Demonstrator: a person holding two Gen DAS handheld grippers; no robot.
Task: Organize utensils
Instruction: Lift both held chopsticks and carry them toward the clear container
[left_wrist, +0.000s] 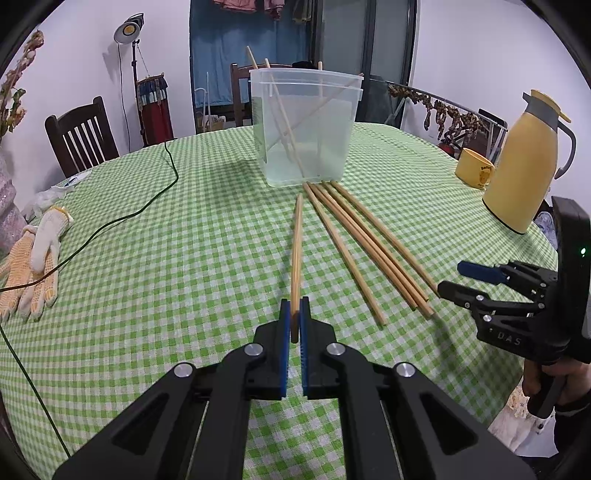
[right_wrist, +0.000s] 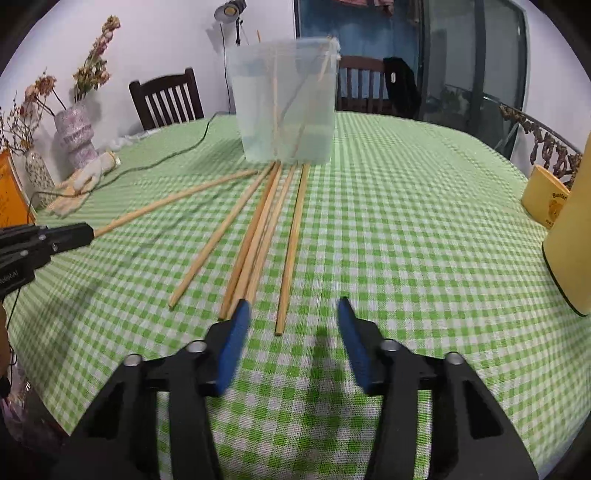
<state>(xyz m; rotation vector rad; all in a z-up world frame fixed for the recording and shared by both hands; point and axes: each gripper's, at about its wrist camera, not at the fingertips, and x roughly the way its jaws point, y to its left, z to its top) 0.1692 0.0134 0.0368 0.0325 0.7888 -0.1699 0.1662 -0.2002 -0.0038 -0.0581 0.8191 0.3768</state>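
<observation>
Left gripper (left_wrist: 294, 312) is clamped on the near end of one chopstick (left_wrist: 296, 251), which points away toward the bin (left_wrist: 306, 125), far tip low by the cloth (left_wrist: 184, 229). Right gripper (right_wrist: 293, 314) is spread apart with nothing in it. Loose sticks (right_wrist: 258, 236) lie fanned just ahead, far ends at the bin's base.

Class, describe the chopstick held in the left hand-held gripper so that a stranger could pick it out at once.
Start at the clear plastic tub on the green checked tablecloth. In front of it, bare chopsticks fan out flat on the cloth. The wanted chopstick lies apart, to their left in the left wrist view, and is the only one pinched between the blue pads of the left hand-held gripper.
</observation>
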